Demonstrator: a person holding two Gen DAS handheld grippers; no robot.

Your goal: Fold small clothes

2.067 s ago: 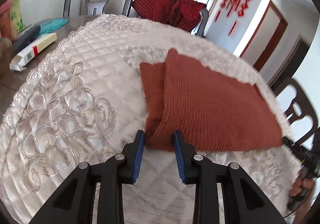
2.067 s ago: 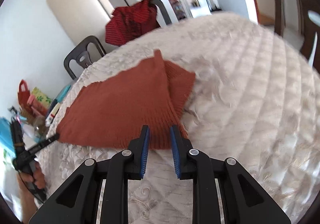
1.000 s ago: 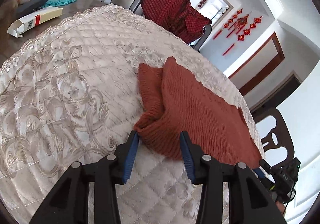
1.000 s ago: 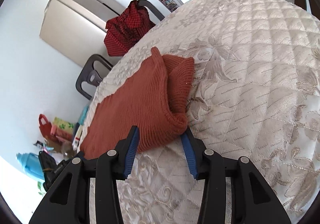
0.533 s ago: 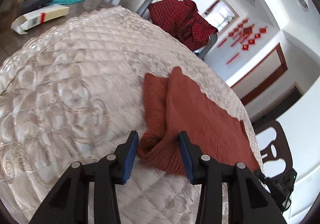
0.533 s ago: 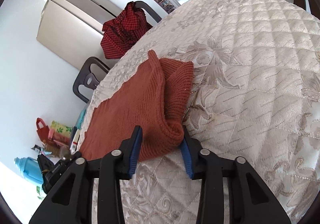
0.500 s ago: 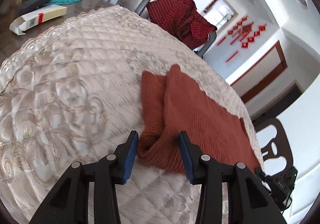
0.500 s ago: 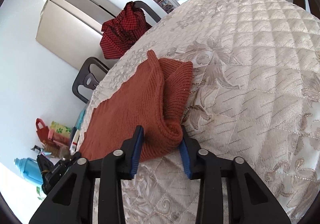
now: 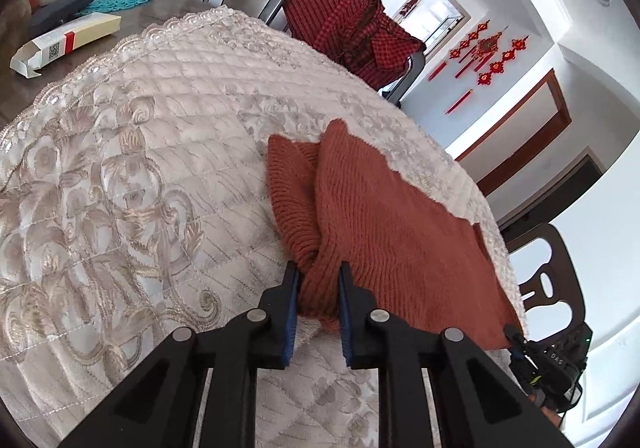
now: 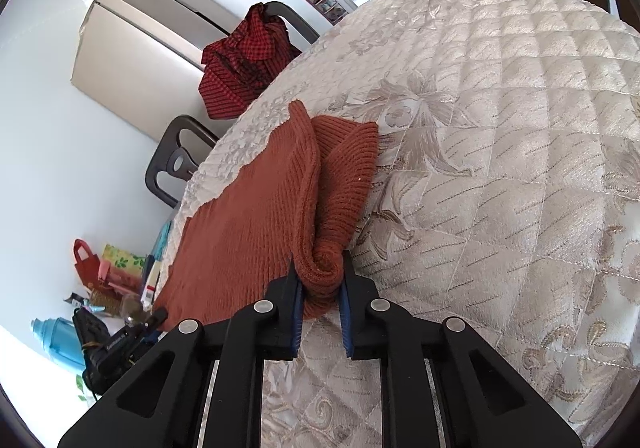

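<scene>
The left gripper (image 9: 318, 290) and right gripper (image 10: 320, 290) are black, with blue pads (image 9: 291, 312) and round silver screws (image 10: 263, 306).

The rust knit garment (image 9: 384, 232) hides its own lower layers, and each gripper's blue pads (image 9: 291, 312) cover the pinched fabric. At 4 o'clock in the left wrist view, the right gripper (image 9: 552, 364) is cut by the rim, its jaws unseen. At 10 o'clock, print on the white carton (image 9: 64, 38) is too small to read. The chair (image 10: 280, 14) is largely hidden under the red checked cloth (image 10: 244, 64).
</scene>
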